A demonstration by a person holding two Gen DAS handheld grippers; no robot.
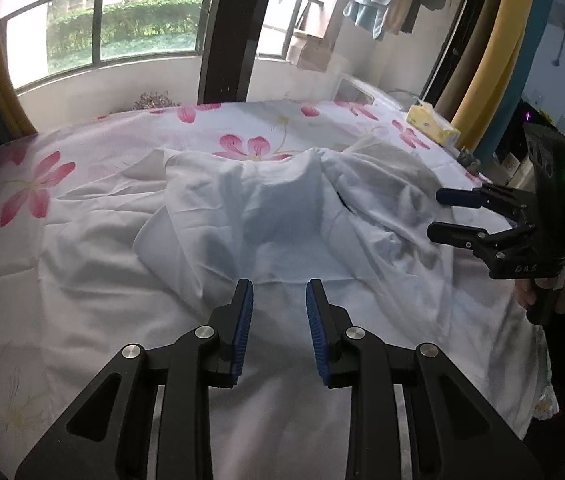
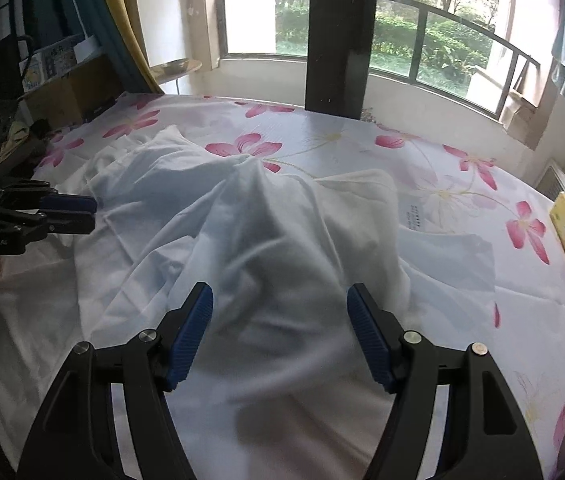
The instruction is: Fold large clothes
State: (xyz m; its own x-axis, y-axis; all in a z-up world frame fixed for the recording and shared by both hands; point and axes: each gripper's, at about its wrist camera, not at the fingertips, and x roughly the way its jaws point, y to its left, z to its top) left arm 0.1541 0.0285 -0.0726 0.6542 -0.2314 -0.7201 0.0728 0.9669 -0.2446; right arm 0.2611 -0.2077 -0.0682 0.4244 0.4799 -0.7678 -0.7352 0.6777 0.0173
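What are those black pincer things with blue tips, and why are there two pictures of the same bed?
No robot here: a person holds a hand-held pincer tool in each hand. Each tool carries its own camera looking along its fingers, hence two views. One shows the left tool, with the right tool at its side; the other is taken from the right tool. On the flowered bedsheet lies a crumpled white garment, and a yellow tissue pack sits near the edge. Both tools are open, holding nothing.
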